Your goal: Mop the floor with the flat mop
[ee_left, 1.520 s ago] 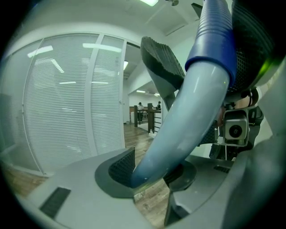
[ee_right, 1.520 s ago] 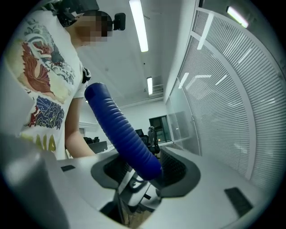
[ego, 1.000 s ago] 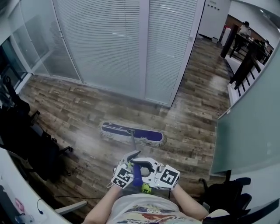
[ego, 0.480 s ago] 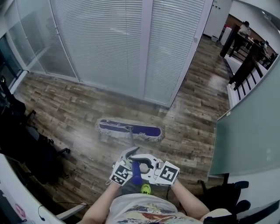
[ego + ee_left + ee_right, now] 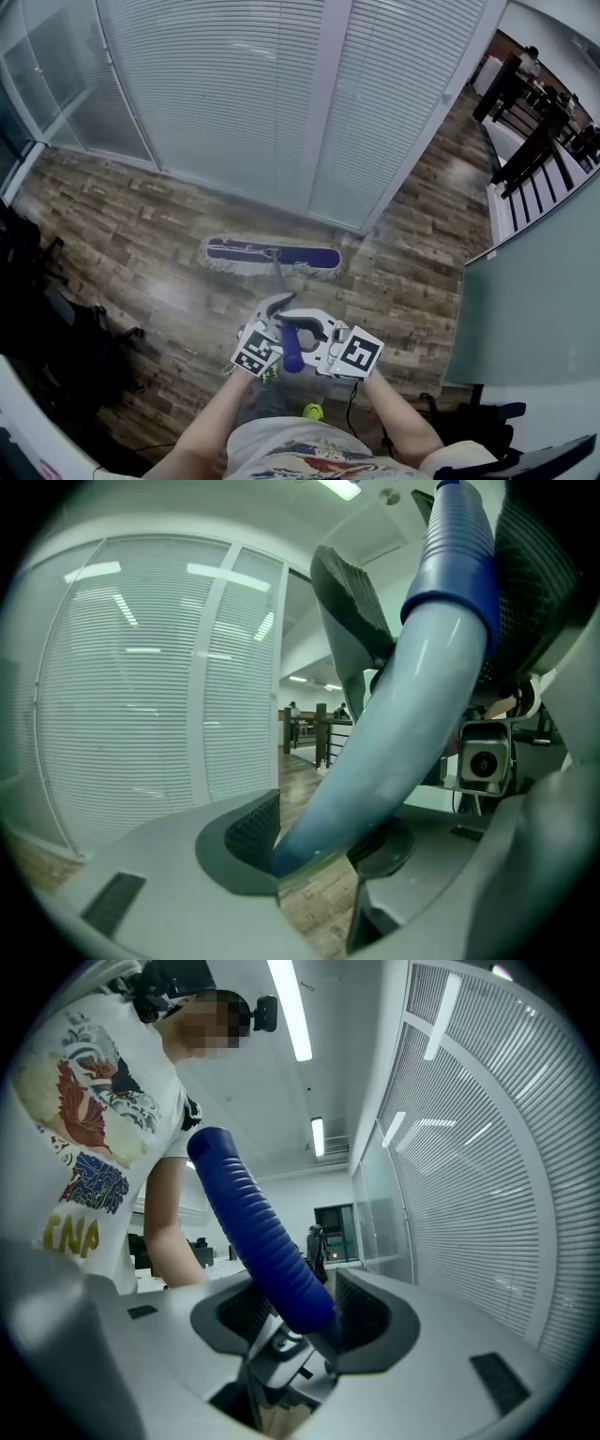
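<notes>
Flat mop (image 5: 272,255): purple-and-white head lies flat on the wood-plank floor (image 5: 122,234), with the pole rising to a blue handle (image 5: 292,352) held in front of the person. Change noted: the head is nearer the foot of the blind-covered glass partition (image 5: 234,103) than a second ago and squarer to it; the stroke has gone forward, the person following. Left edge: dark chairs (image 5: 47,328), well apart from the head; the planks on that side look outside this pass. Left tongs (image 5: 314,841): jaws set round the handle, pads touching it, opening a little at this moment, so the grip appears to be easing rather than letting go. Right tongs (image 5: 305,1314): clamped on the ribbed dark-blue grip of the same handle, just beside the left pair, hold unchanged. Right side: pale glass panel (image 5: 525,309) with a dark railing (image 5: 530,141) beyond it, and a strip of floor running off between these and the partition. Reading for the task: one forward pass seems nearly spent, since the head is near the partition; the likely next need is a pull back or a sideways turn onto planks not yet covered.
</notes>
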`<state>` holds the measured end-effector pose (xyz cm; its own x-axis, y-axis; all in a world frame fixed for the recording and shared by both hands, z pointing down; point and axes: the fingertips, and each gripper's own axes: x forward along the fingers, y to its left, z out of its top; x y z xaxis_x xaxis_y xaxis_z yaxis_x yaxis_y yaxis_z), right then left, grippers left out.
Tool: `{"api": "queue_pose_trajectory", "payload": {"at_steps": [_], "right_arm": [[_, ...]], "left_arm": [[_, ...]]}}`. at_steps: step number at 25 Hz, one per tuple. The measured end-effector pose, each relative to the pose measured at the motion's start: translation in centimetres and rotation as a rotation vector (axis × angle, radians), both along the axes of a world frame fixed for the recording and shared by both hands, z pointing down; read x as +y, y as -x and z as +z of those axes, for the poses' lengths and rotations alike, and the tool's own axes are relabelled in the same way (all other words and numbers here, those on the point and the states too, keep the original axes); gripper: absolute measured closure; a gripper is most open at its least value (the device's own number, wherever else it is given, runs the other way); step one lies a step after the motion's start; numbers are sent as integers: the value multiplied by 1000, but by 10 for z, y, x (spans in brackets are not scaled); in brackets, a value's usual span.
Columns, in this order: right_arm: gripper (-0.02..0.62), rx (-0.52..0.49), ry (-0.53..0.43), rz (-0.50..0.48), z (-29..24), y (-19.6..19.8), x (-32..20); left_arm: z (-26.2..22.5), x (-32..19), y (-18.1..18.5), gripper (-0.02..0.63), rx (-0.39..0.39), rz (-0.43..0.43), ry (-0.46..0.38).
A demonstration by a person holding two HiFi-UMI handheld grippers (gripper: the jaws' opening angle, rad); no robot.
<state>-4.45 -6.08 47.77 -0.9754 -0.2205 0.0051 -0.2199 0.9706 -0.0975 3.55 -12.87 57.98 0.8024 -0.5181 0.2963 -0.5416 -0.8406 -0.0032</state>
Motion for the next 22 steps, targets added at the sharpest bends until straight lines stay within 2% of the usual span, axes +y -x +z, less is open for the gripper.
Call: {"api": "queue_pose_trajectory", "payload": {"at_steps": [6, 12, 16, 22], "right_arm": [[394, 17, 35, 65, 19, 13, -107], [390, 37, 54, 117, 36, 20, -178], [388, 38, 58, 136, 33, 26, -194], [388, 25, 81, 169, 31, 27, -163]], "left_arm": [[16, -104, 12, 457, -22, 38, -18], [31, -174, 20, 457, -34, 63, -38], [30, -188, 25, 457, -29, 73, -26], [28, -156, 26, 456, -24, 81, -14]]}}
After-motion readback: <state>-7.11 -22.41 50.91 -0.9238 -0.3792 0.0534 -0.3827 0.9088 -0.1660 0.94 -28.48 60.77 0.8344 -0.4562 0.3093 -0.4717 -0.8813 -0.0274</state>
